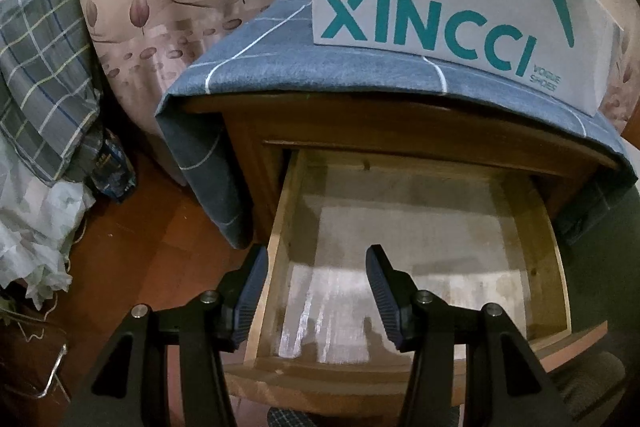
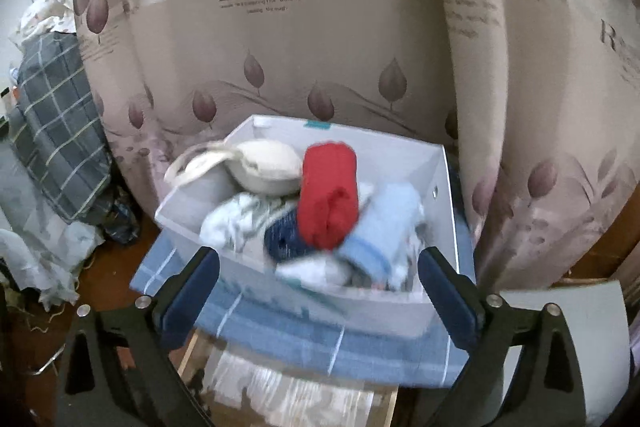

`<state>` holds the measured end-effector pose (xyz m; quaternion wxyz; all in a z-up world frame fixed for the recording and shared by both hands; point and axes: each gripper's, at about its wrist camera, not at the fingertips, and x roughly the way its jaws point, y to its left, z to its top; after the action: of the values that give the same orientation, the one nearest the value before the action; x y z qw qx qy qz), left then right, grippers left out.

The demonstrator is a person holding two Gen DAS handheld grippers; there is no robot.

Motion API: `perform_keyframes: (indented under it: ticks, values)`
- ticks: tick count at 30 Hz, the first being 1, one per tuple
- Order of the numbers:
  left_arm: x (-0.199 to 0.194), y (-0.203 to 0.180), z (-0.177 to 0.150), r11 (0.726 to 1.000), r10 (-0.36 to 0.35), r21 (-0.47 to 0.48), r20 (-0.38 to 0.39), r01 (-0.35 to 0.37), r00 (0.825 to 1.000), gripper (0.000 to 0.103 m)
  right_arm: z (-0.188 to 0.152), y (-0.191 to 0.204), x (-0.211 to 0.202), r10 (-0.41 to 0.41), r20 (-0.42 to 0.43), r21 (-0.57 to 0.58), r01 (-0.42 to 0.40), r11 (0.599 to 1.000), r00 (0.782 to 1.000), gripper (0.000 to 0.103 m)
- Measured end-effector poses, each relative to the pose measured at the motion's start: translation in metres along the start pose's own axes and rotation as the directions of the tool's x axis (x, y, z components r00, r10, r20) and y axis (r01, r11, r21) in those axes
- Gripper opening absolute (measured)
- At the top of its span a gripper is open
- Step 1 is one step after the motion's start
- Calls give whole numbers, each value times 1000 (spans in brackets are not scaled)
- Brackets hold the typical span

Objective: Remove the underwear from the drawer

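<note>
Showing the wooden drawer [image 1: 400, 239] pulled out and bare inside; the left gripper [image 1: 316, 291] hangs over its front edge, jaws half open and holding nothing. The right gripper [image 2: 318, 291], jaws wide apart and empty, faces the white box [image 2: 448, 195] on the cloth-covered table [image 2: 280, 327]; the underwear [image 2: 330, 195], a red roll, lies atop the box's pile at 12 o'clock from the jaws.
</note>
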<state>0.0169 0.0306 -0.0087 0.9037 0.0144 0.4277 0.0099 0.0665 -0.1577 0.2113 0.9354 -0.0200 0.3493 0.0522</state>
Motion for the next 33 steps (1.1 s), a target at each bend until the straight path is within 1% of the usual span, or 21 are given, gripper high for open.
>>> perform_keyframes:
  ticks: [2,5,8,11,12,16,18,23,25,30,33]
  values:
    - [-1,-1,1,1000,2,7,2,-2,1000,52,-17,-2,-4,1,3,9,-1,1000,1000,99]
    - [-1,-1,0,1000,4,11,-9,-4,1000,52,-51,-7,-4,3,1,44,-4,999,1000,99]
    - [-3,-2,1,1000,8,15,-8,-8,1000,52,-95,-13,7,-6,-14,90,7,996,1000,100]
    - [-5,-3,-1,1000,2,15,-16,-2,1000,53,-130,-16,24,-28,-54,106,33,994,998,100]
    - [-5,-4,-2,1000,-1,17,-18,1,1000,53,-145,-17,34,-36,-85,108,45,993,996,100]
    - [-8,-12,-7,999,-4,37,-24,5,1000,53,-182,-12,58,-59,-166,68,71,995,984,100]
    - [-10,-16,-9,999,0,54,-23,2,1000,53,-194,-11,66,-50,-193,63,63,996,980,100]
    - [-12,-21,-11,997,2,74,-18,-1,1000,53,-207,-15,78,-22,-231,106,48,993,973,100]
    - [-11,-22,-11,997,3,77,-19,-2,1000,53,-211,-18,80,-14,-234,125,44,991,972,100]
    - [-11,-24,-11,997,-9,79,-25,10,1000,53,-217,-20,81,-35,-231,147,70,987,972,100]
    - [-11,-26,-11,996,-13,86,-27,15,1000,53,-218,-18,83,-35,-234,143,70,987,972,100]
